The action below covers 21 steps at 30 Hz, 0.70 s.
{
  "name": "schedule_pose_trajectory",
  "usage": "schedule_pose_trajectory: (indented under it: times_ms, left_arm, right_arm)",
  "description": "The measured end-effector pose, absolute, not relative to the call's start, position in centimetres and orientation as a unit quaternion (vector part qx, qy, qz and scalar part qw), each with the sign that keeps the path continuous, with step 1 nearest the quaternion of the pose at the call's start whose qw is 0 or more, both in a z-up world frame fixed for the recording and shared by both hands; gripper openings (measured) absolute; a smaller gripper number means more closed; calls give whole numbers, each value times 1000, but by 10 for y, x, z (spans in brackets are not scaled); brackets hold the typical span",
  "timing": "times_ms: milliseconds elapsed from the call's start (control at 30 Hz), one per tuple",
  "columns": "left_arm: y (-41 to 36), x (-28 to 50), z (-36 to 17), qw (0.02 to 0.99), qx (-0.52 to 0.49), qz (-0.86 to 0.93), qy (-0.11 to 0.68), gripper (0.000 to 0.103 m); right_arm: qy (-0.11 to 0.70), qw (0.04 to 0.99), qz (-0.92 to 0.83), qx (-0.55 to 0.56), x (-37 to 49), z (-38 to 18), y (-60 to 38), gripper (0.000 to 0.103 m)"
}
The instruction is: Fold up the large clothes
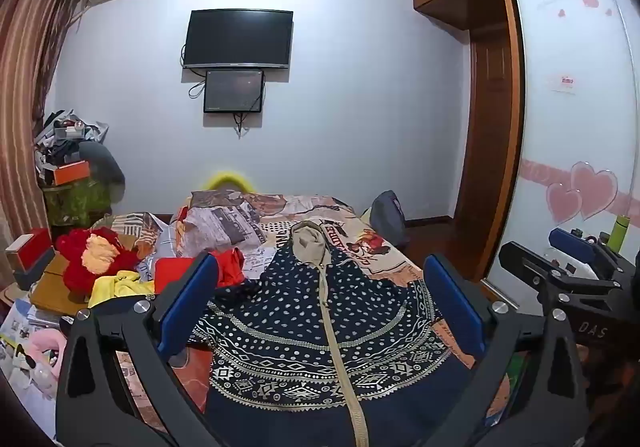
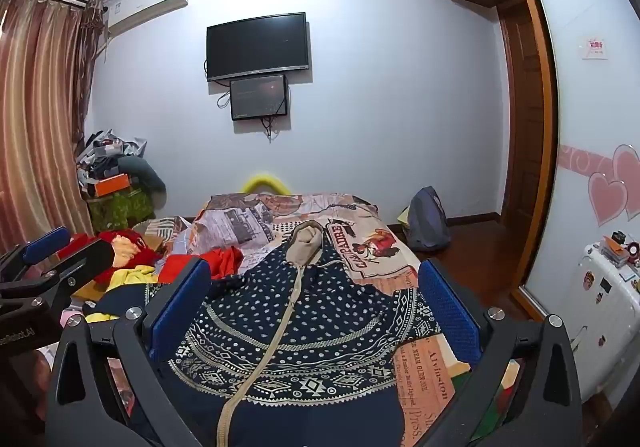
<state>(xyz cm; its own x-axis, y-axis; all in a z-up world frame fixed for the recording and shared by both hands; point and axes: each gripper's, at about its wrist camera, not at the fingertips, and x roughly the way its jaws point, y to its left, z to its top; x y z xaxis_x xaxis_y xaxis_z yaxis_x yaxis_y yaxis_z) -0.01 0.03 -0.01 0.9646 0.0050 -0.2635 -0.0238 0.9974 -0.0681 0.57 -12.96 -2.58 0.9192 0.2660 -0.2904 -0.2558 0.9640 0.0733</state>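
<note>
Folding has not begun, we judge: the navy patterned hooded jacket [image 1: 320,327] lies spread front-up on the bed [image 1: 384,243], hood away from us. Left hand-held gripper [image 1: 320,307] and right hand-held gripper [image 2: 308,311] hover spread wide, empty; next we need to pinch a side edge.

The bottom hem of the navy patterned hooded jacket [image 1: 304,331] runs off the lower edge of both my views, so I cannot see where it ends. My left gripper's [image 1: 320,311] blue pads cover the jacket's sides; my right gripper [image 2: 316,315] does the same, and whether sleeves lie there I cannot tell. The print on the bedsheet [image 2: 424,379] is partly readable, the rest too warped. The heap beside the curtain [image 1: 68,151] is too small to sort out. The yellow arc [image 2: 266,183] behind the bed is half hidden and blurred.
</note>
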Motion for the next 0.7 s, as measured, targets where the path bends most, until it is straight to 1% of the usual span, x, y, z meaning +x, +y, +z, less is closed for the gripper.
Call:
schedule_pose_trajectory:
  times_ms: [700]
  left_arm:
    - [8,1,-7,990,-34,22,136,103]
  right_arm:
    - [153,979,135,15,2,-29,-125,103]
